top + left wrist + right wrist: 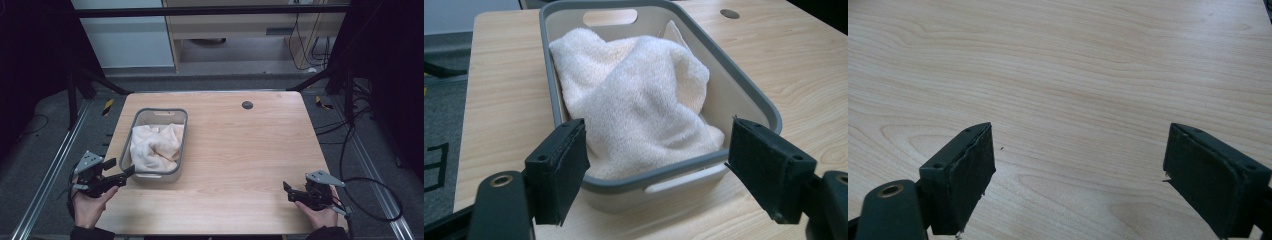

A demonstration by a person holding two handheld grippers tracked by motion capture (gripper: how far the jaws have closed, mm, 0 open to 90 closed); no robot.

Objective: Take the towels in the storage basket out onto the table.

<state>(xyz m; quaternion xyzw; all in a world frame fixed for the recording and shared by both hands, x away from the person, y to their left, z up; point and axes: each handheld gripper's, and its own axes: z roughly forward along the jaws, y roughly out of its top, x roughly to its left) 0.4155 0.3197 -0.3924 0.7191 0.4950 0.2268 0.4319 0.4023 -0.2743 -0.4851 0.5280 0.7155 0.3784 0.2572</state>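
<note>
A grey basket (176, 145) is seen on the left part of the wooden surface (240, 150), with a cream towel (156, 146) bunched up inside it. The towel is heaped against the basket's walls and rises about level with the rim; in the left gripper view a handle slot is seen in the far wall (610, 17) above the cloth.

The left gripper (122, 172) is held just beside the near end of the basket, at the surface's left edge. Its jaws are spread wide, with nothing gripped between them; in the left gripper view the basket's near rim (664, 172) and the towel (639, 95) are framed between the two black pads (561, 167).

The right gripper (289, 192) is held low over the near right corner of the surface, well apart from the basket. Its jaws are likewise spread wide and hold nothing; bare wood (1073, 90) is seen between them.

A small dark round cap (247, 105) is set into the surface near its far edge. Cables (370, 200) are looped on the floor to the right of the surface.
</note>
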